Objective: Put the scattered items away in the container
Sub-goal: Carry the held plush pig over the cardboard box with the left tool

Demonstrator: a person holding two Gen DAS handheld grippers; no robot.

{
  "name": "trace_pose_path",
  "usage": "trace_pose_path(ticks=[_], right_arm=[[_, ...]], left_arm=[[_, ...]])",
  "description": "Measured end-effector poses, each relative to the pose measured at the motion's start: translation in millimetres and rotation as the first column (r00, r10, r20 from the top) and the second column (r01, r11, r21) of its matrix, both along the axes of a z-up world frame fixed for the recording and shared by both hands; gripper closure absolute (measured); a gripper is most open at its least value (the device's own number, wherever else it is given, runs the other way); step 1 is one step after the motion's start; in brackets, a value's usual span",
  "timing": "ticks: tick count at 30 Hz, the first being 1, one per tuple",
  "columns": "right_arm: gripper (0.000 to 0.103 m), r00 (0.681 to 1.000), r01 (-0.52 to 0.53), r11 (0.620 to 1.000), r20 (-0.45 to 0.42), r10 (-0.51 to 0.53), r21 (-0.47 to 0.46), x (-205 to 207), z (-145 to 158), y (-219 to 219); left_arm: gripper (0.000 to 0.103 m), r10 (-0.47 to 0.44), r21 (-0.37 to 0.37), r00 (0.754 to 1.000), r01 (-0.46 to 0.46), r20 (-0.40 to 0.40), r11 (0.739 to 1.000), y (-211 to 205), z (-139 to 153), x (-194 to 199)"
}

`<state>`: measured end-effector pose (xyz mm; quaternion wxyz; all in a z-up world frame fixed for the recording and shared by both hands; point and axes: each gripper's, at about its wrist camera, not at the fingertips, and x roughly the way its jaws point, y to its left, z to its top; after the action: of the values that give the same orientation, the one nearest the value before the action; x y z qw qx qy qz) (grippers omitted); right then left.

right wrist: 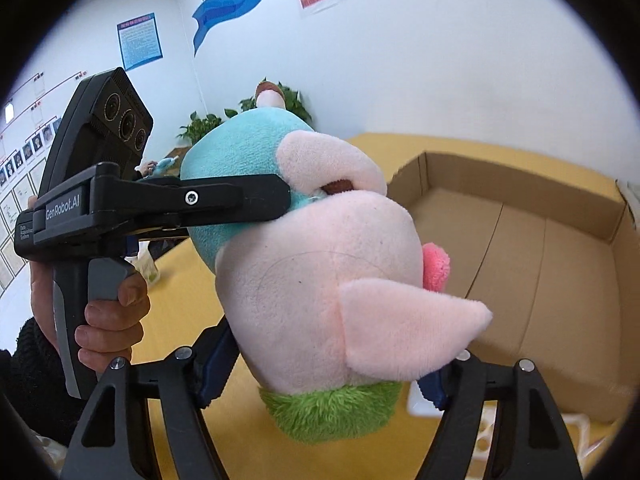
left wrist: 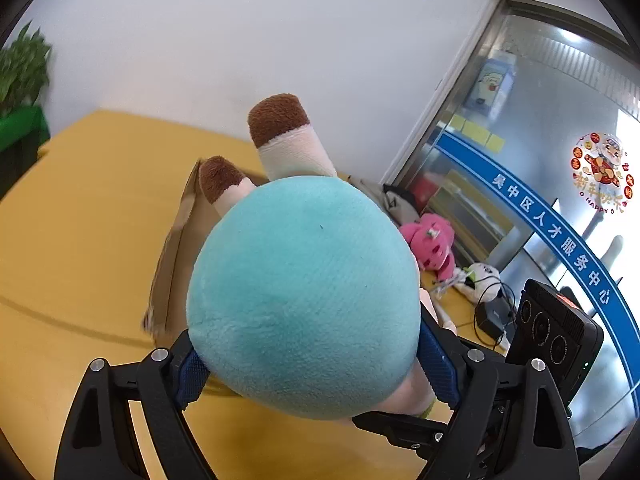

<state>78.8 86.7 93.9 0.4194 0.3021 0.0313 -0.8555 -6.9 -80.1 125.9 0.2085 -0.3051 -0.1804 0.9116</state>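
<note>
Left wrist | plush toy clamped in left hand-held gripper

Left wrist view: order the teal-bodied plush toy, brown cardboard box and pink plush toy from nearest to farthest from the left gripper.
1. Teal-bodied plush toy, gripped between the left gripper's pads.
2. Brown cardboard box, just behind the toy, left.
3. Pink plush toy, farther back, right, near the glass door.

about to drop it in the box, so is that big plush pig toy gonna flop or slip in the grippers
The plush pig looks soft: the left gripper dents its teal body, so it probably squashes. Likely light for its bulk. The fuzzy fabric probably grips the right gripper pads rather than sliding. Its legs may dangle.
</note>
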Motion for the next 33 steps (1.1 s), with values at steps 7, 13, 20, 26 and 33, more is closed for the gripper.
trace_pose_path(ticks=[7, 13, 20, 26, 33], right_arm=[[0.028, 0.995, -0.009, 1.0, -0.101, 0.007, -0.019, -25.8, 62.7, 14.9], [0.028, 0.983, -0.018, 1.0, -0.18, 0.021, 0.019, -41.0, 98.9, 20.2], [0.029, 0.985, -0.036, 0.998, -0.165, 0.045, 0.056, -74.5, 126.5, 24.1], [0.029, 0.981, -0.027, 0.994, -0.186, 0.046, 0.104, -122.5, 154.5, 11.4], [0.029, 0.982, -0.027, 0.992, -0.185, 0.049, 0.12, -153.7, 146.3, 12.0]], left_arm=[[0.01, -0.016, -0.078, 0.992, 0.007, -0.121, 0.997, 17.7, 64.3, -18.1], [0.01, -0.037, -0.054, 0.992, 0.03, -0.117, 0.998, 11.0, 91.1, -43.6], [0.011, -0.043, -0.133, 0.99, 0.025, -0.134, 0.991, 22.7, 125.5, -81.8], [0.011, -0.041, -0.107, 0.983, 0.022, -0.177, 0.994, 20.2, 149.0, -112.9], [0.011, -0.038, -0.142, 0.983, 0.013, -0.177, 0.99, 23.1, 133.6, -141.7]])
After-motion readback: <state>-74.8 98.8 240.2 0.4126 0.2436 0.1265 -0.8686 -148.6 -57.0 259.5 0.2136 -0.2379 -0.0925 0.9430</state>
